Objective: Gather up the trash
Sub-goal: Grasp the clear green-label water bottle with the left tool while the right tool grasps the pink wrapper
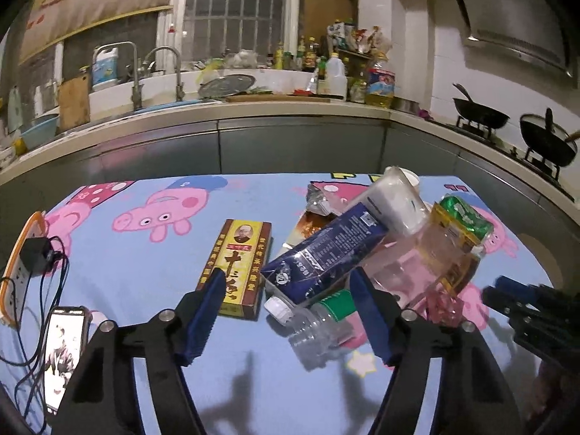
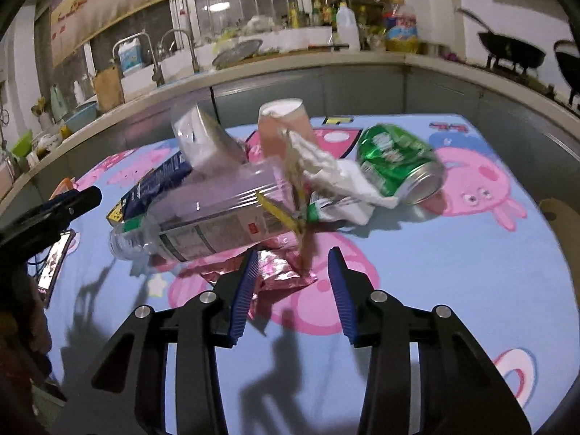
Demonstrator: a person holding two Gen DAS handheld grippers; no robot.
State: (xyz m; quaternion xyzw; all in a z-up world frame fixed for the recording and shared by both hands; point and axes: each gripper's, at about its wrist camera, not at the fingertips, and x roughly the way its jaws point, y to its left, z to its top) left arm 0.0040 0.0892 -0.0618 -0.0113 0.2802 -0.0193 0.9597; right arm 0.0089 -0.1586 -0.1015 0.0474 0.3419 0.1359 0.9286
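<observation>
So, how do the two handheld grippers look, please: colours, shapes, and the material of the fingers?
The left gripper and the right gripper look alike: black plastic linkage arms with silver round rivets at the joints. Each has two blue, ribbed finger pads. No cables or printed markings are visible on them.

Glossy metal can (image 2: pixel 397 165), seemingly foil wrapper (image 2: pixel 279 272)

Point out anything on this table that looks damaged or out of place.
The green can lies on its side, dented. The clear bottle is tipped over with its label torn loose, heaped with a blue carton. A phone and power strip sit beside the trash.
</observation>
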